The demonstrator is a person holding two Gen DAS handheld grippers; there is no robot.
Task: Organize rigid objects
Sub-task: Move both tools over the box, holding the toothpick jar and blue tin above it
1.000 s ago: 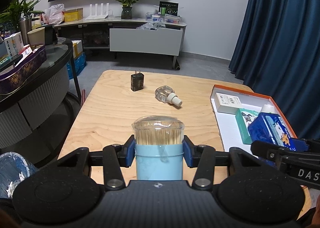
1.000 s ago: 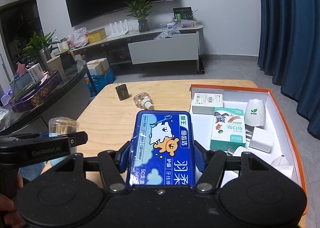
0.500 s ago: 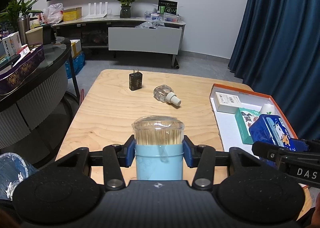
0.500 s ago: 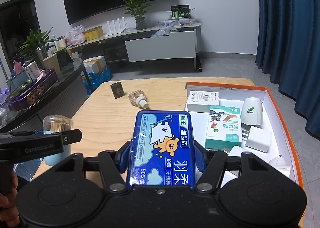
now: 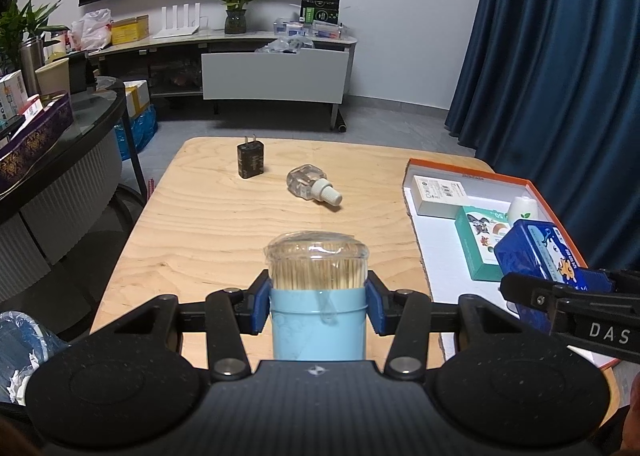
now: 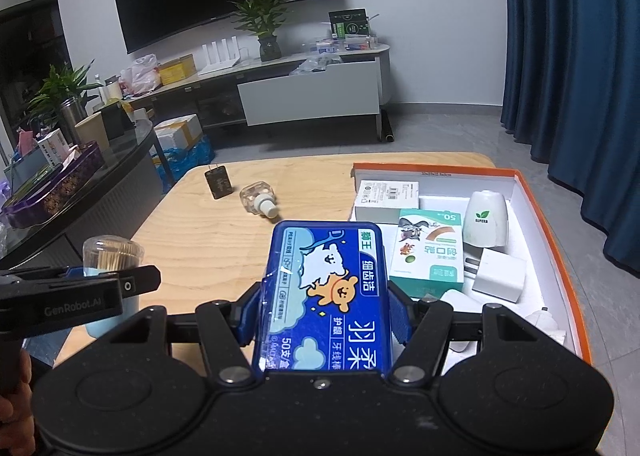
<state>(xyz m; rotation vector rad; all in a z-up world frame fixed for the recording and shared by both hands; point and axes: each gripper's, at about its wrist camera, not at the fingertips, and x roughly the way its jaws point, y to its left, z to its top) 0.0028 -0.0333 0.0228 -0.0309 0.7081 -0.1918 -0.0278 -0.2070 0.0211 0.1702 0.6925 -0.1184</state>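
Left wrist view: left tongs [image 5: 318, 302] clamped on a toothpick jar [image 5: 318, 296], blue pads [image 5: 262, 306] pressed against both sides of its light-blue body. Jar upright, clear dome lid on top, toothpicks visible through it. Jar held over the near part of the wooden counter [image 5: 224, 232].

Farther out on the counter: a dark plug adapter [image 5: 250, 160] standing upright, prongs up; just right of it a clear small bottle [image 5: 313, 189] lying on its side, white cap pointing toward the camera and right. The two are near each other, not touching.

Right wrist view: right tongs [image 6: 324, 310] closed on a blue floss-pick box [image 6: 326, 296], gripped at its long sides, printed face up, cartoon bear and Chinese text showing. Box sits over the left edge of the orange-rimmed tray [image 6: 556, 240], which lies at the right end of the counter.

Inside the tray: a white flat carton [image 6: 387, 196] at the far left corner; a green bandage box [image 6: 430, 252] just in front of it; a white dome-shaped device [image 6: 486, 224] with a green leaf logo, upright, to the right; a white cube charger [image 6: 500, 280] in front of that device. More white items nearer the camera, partly hidden by the tongs, cannot identify.
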